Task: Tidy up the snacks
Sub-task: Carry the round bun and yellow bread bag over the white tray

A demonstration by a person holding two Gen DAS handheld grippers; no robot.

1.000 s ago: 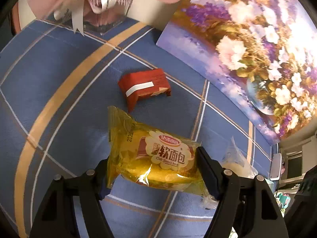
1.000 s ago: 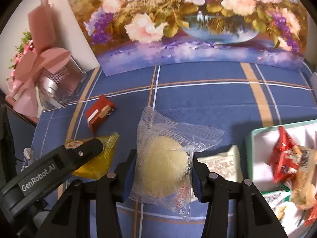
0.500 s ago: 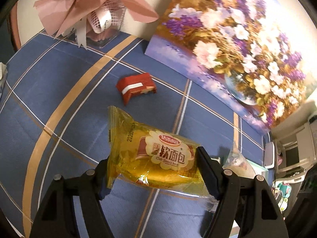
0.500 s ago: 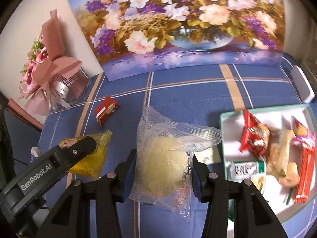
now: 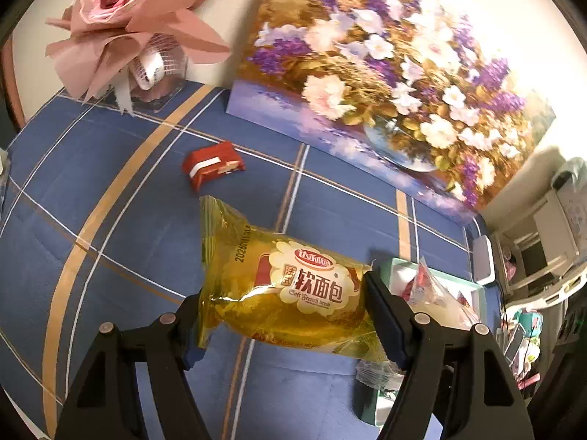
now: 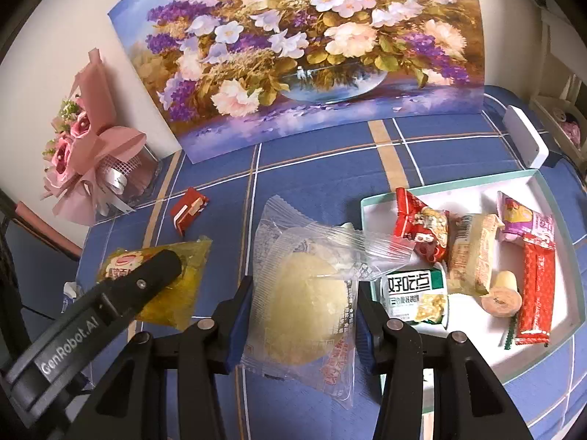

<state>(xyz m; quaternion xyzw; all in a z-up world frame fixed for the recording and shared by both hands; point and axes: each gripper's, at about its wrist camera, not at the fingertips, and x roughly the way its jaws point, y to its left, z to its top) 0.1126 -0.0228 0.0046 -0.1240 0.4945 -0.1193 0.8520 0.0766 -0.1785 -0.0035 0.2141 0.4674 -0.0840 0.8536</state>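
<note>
My left gripper point(image 5: 282, 315) is shut on a yellow soft-bread packet point(image 5: 290, 293) and holds it above the blue checked cloth. The packet also shows in the right wrist view point(image 6: 161, 282) with the left gripper's finger across it. My right gripper point(image 6: 302, 311) is shut on a clear-wrapped pale round cake point(image 6: 306, 300), held just left of the white tray point(image 6: 550, 344). The tray holds several snack packets, among them a red one point(image 6: 422, 229) and a green-white one point(image 6: 416, 295). A small red snack packet point(image 5: 212, 167) lies on the cloth, also in the right wrist view point(image 6: 189, 211).
A flower painting point(image 6: 304, 47) leans against the wall at the back. A pink bouquet point(image 6: 91, 157) stands at the back left. A white box-shaped device point(image 6: 524, 139) lies beyond the tray. Shelves point(image 5: 543, 253) stand past the table's right end.
Both grippers have risen and pulled back with their packets still held. The tray has come fully into the right wrist view; the table looks farther away in both views.
</note>
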